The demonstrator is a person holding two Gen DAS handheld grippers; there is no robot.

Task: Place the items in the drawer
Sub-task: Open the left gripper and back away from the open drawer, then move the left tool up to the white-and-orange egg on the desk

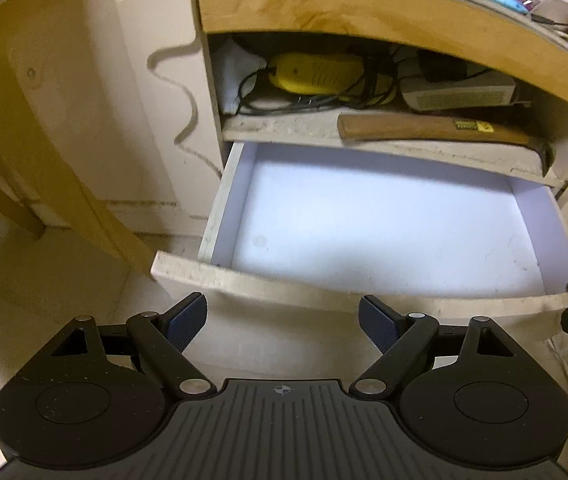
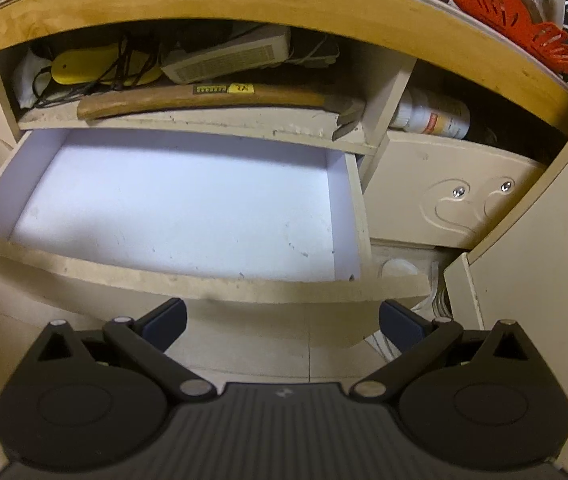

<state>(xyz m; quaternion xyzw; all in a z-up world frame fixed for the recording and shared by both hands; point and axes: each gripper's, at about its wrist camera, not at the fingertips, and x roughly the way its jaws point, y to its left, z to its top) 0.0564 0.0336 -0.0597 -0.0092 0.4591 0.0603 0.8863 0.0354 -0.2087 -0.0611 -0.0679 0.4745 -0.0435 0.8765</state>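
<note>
Drawer (image 1: 384, 232): pulled out, white inside, nothing in it.
Left gripper (image 1: 283, 322): fingers apart, holding nothing.
Right gripper (image 2: 283, 322): fingers apart, holding nothing.
Hammer (image 2: 212, 96): head partly hidden.

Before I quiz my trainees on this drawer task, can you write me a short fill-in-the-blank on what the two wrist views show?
1. The drawer is pulled open and its white floor holds ____ items.
2. On the shelf right above the drawer lies a hammer with a ____ handle.
3. The left gripper and the right gripper both have their jaws ____.
4. Behind the hammer, black cords lie over a ____ device.

Missing words: no; wooden; open; yellow
</note>
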